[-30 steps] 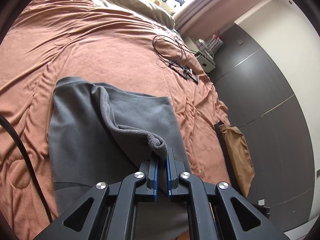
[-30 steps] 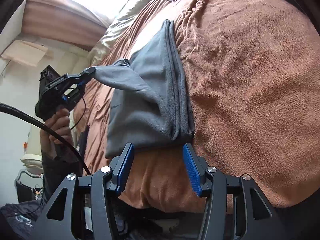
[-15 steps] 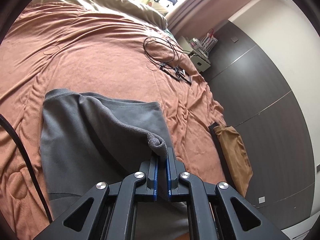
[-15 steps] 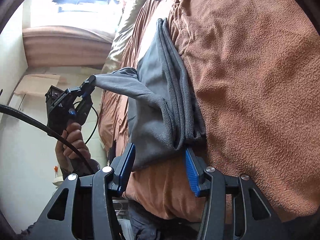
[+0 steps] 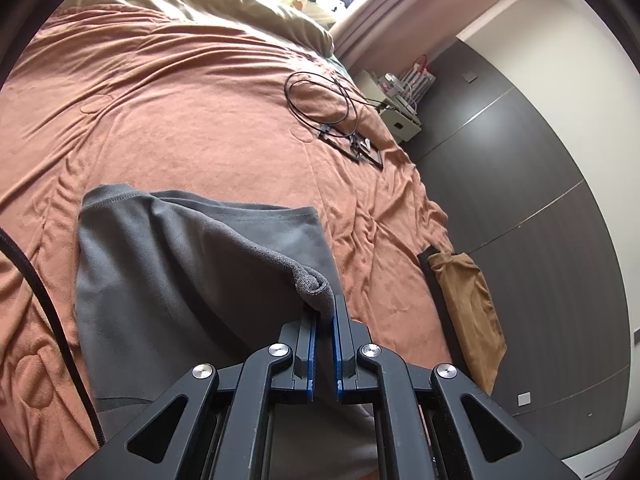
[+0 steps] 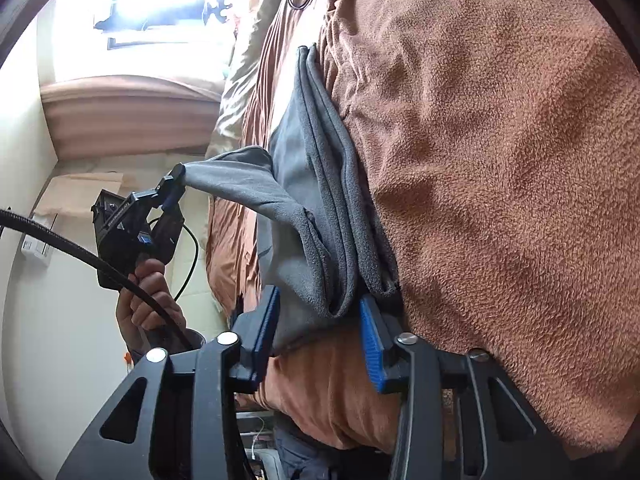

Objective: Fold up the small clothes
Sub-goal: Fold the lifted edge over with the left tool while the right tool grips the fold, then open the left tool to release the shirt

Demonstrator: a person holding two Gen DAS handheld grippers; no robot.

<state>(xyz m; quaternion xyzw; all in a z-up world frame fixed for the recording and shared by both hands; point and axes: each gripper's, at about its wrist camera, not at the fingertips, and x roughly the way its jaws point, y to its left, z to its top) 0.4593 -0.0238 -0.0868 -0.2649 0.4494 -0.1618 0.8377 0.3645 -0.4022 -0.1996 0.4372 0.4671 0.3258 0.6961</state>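
The near end of the grey garment [image 5: 168, 280] runs under the left gripper [image 5: 325, 312] and off the left wrist view's bottom edge. In the right wrist view the window [image 6: 160, 4] is blown out to white, and the bed's [image 6: 500, 160] far end is cut by the top edge. The hand [image 6: 148, 300] shows only partly behind a cable [image 6: 80, 252]. Small items on the bedside box [image 5: 400, 108] are too small to tell.
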